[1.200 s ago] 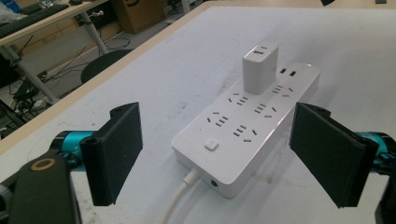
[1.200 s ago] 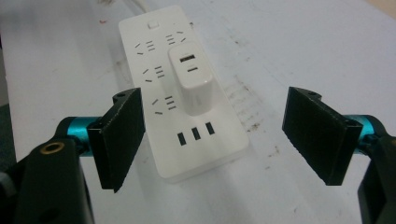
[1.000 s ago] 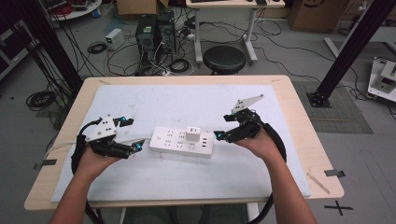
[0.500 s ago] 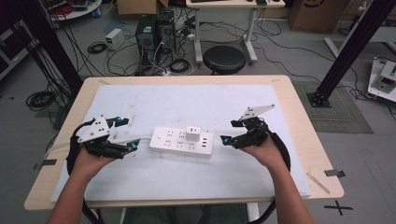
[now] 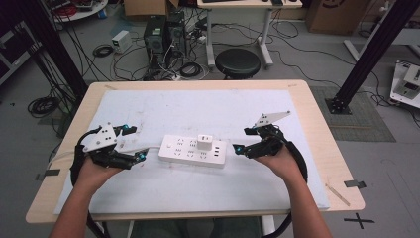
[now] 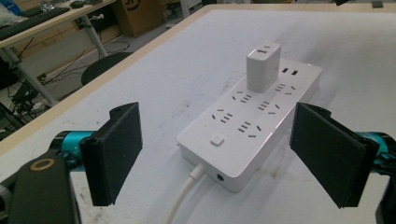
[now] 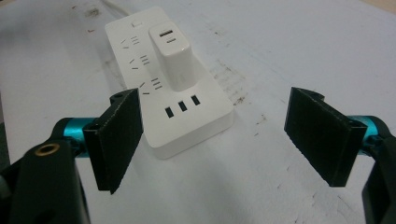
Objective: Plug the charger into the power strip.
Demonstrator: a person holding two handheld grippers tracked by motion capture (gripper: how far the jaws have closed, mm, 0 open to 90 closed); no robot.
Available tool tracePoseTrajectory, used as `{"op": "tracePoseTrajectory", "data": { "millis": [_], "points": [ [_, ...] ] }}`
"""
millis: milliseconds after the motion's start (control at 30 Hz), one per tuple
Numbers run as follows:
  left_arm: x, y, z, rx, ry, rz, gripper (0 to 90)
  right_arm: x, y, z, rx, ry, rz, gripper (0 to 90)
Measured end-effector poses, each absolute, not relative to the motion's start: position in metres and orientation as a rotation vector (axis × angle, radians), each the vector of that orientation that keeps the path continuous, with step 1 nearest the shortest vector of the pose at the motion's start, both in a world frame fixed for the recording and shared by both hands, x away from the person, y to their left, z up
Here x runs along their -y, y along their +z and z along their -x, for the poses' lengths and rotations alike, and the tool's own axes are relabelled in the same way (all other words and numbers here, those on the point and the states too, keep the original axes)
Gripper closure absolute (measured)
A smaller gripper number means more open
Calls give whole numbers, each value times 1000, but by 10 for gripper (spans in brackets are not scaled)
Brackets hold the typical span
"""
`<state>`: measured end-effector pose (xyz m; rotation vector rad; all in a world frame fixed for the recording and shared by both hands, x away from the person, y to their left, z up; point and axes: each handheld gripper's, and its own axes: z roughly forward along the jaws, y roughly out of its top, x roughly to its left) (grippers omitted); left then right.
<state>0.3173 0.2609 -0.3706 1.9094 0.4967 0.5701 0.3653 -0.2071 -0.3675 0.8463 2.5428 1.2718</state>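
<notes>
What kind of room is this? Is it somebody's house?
Probably not a house. It looks like a lab or workshop: computer towers and tangled cables sit on the floor, and black metal frame legs stand around the table.

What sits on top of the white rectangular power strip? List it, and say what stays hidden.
A white cube-shaped charger stands plugged into the white power strip. The socket under it is covered.
</notes>
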Motion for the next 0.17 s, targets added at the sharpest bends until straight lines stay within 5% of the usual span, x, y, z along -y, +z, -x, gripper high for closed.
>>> {"op": "tracePoseTrajectory", "data": {
  "millis": [167],
  "points": [
    [-260, -371, -318, -494, 576, -1921, 171, 207, -366, -364, -2538, 1271, -838, 198]
  ]
}}
